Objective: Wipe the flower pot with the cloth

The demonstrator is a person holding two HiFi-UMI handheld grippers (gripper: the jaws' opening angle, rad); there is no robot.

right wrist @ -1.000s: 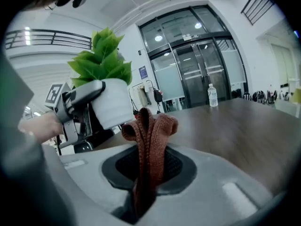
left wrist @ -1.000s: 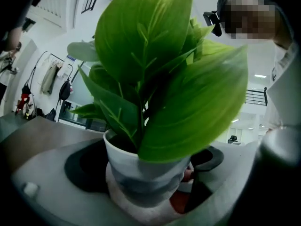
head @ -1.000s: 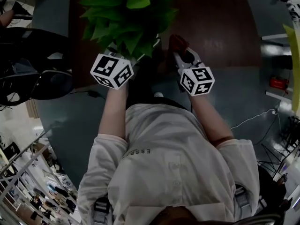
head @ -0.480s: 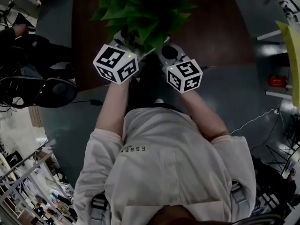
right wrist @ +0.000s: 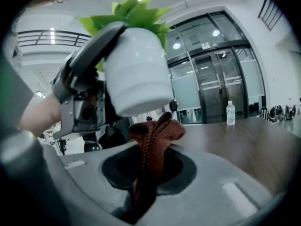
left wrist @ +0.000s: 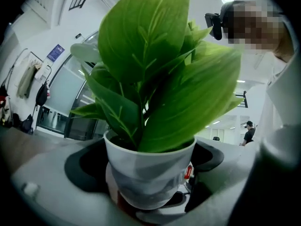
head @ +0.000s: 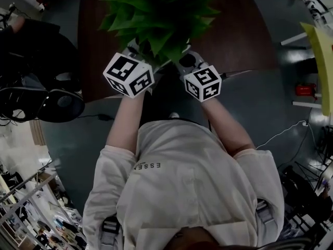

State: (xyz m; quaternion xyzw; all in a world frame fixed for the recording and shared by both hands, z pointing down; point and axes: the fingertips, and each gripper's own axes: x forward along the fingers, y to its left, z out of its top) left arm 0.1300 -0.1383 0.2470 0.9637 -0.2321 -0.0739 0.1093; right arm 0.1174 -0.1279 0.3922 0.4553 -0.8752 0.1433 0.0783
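A: Change noted?
B: The right tool (right wrist: 148, 173), clenched on the cloth (right wrist: 155, 135), had shifted toward 9 o'clock, and the cloth sat just under the flower pot (right wrist: 138, 74).
A: Pot's position?
B: Off the counter (right wrist: 244, 135), grasped by the left tool (left wrist: 146, 173). Contact was unclear, and wiping seemed about to begin.

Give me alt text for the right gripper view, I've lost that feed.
The right gripper is shut on a reddish-brown cloth, its bunched top right under the base of a white flower pot with green leaves. The left gripper holds the pot, tilted, above the wooden table.
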